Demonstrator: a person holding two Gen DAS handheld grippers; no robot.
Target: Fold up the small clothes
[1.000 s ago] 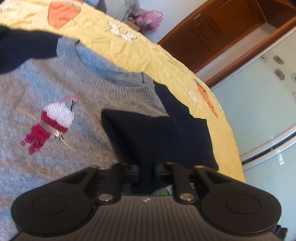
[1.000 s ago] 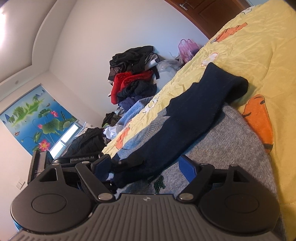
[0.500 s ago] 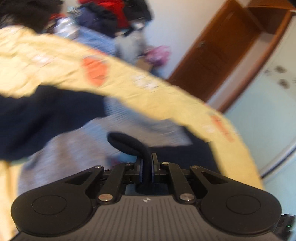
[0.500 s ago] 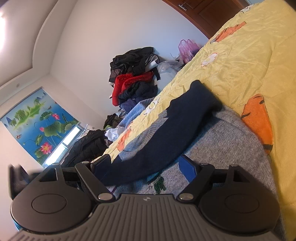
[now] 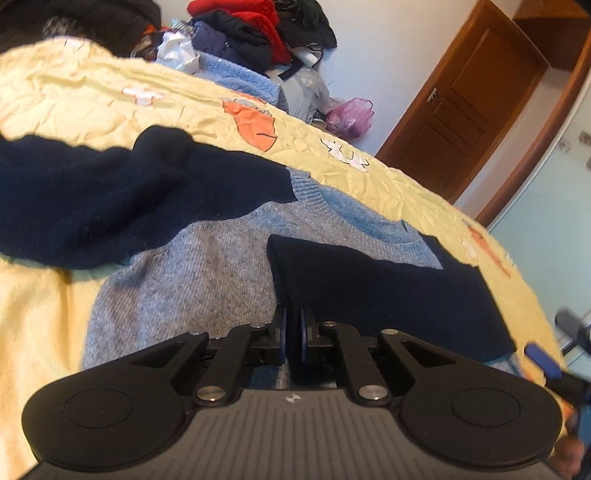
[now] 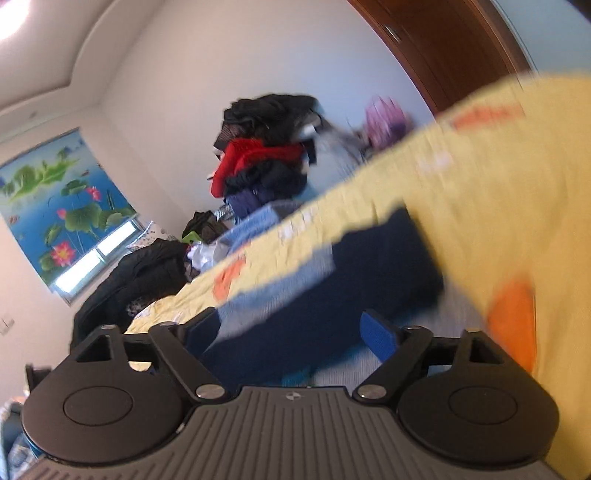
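Currently mid-fold on the sweater [image 5: 207,280], grey body w/ navy sleeves, lying flat on the yellow bedspread [image 5: 92,107] straight ahead of both my tools.

Left gripper [image 5: 293,332]: jaws nearly together, pinched on the cuff end of the navy sleeve [image 5: 369,291]. That sleeve lies across the grey chest, running from my pads out to my right. Grip looks secure; fabric sits between the pads.

Right gripper [image 6: 291,332]: jaws have just been opening and now stand wide, blue pad [image 6: 376,332] visible on its right side. The other navy sleeve [image 6: 351,273] lies ahead of and between the jaws, but pads don't press on it, so I judge it released. View is motion-blurred; can't confirm finer detail.

Done so far, as judged: one sleeve brought in over the body. In the left wrist view the second sleeve [image 5: 110,199] sits bunched ahead and to my left, partly on the shoulder, partly off on the bedspread, not neat.

Left to do: lay my held sleeve flat and let go, tidy the bunched sleeve, then fold the body in half or thirds. Hem not in view, so state of lower edge unknown.

Clothes pile [image 5: 240,33] beyond the far edge of the bed suggests more items pending.
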